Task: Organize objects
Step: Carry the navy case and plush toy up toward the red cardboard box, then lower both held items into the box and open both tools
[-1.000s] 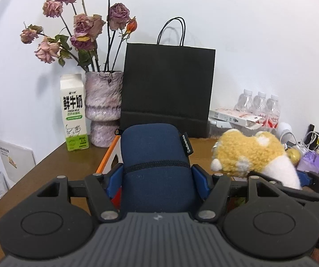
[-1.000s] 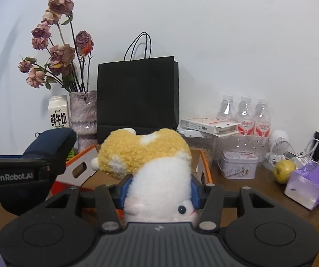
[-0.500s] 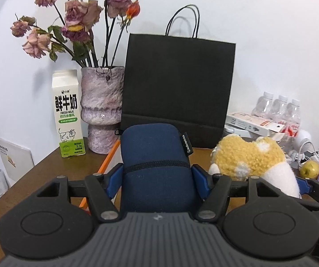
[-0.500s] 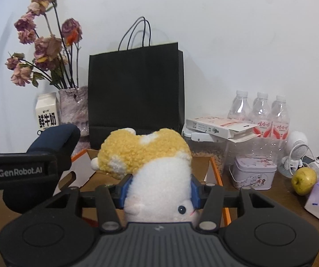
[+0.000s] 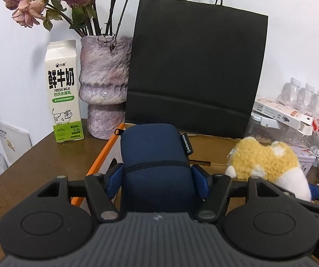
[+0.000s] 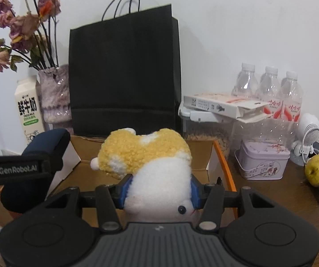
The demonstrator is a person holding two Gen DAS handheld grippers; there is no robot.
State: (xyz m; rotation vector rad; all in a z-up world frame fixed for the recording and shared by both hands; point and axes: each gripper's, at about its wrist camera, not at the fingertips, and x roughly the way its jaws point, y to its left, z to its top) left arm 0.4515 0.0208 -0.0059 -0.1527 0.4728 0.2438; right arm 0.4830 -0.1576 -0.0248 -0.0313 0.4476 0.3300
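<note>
My left gripper [image 5: 157,178] is shut on a navy blue soft pouch [image 5: 155,155] and holds it over the left part of an open cardboard box [image 5: 213,146] with orange edges. My right gripper [image 6: 159,189] is shut on a yellow and white plush toy [image 6: 155,160], held over the same box [image 6: 201,151]. The plush also shows in the left wrist view [image 5: 268,162], to the right of the pouch. The pouch shows at the left in the right wrist view [image 6: 41,149].
A black paper bag [image 5: 195,71] stands behind the box. A vase with dried roses [image 5: 103,84] and a milk carton [image 5: 63,89] stand at back left. Water bottles [image 6: 268,89], a lilac tin [image 6: 264,162], a clear container, a small fan and a pear [image 6: 318,170] crowd the right.
Both grippers have moved forward and lower toward the box and bag, each keeping hold of its object. The bag and vase look larger and nearer.
</note>
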